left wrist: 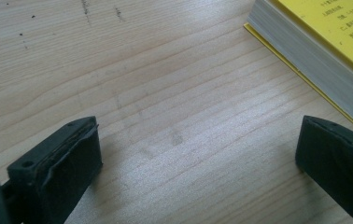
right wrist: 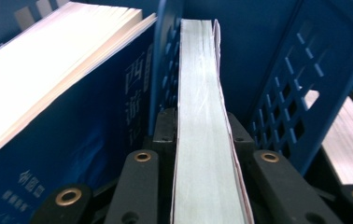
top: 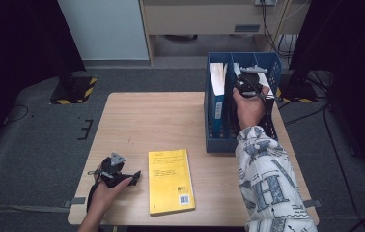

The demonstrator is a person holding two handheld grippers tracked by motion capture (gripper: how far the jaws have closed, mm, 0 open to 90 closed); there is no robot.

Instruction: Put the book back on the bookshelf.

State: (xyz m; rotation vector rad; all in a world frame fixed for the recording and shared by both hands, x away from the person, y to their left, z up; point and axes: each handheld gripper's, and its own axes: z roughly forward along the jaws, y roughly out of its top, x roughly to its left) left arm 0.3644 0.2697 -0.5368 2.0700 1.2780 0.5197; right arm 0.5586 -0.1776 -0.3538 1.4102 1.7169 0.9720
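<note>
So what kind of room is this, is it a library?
More likely a lab or workroom set up for filming. A bare wooden table stands on grey carpet, cables trail along the back wall, and the only books are a yellow book and some in a blue file rack.

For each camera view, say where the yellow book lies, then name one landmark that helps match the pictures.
High view: yellow book flat near the table's front edge, beside the left gripper.
Left gripper view: upper right corner, page edges showing.
Right gripper view: not in it.
Shared landmark: the wooden table.
</note>
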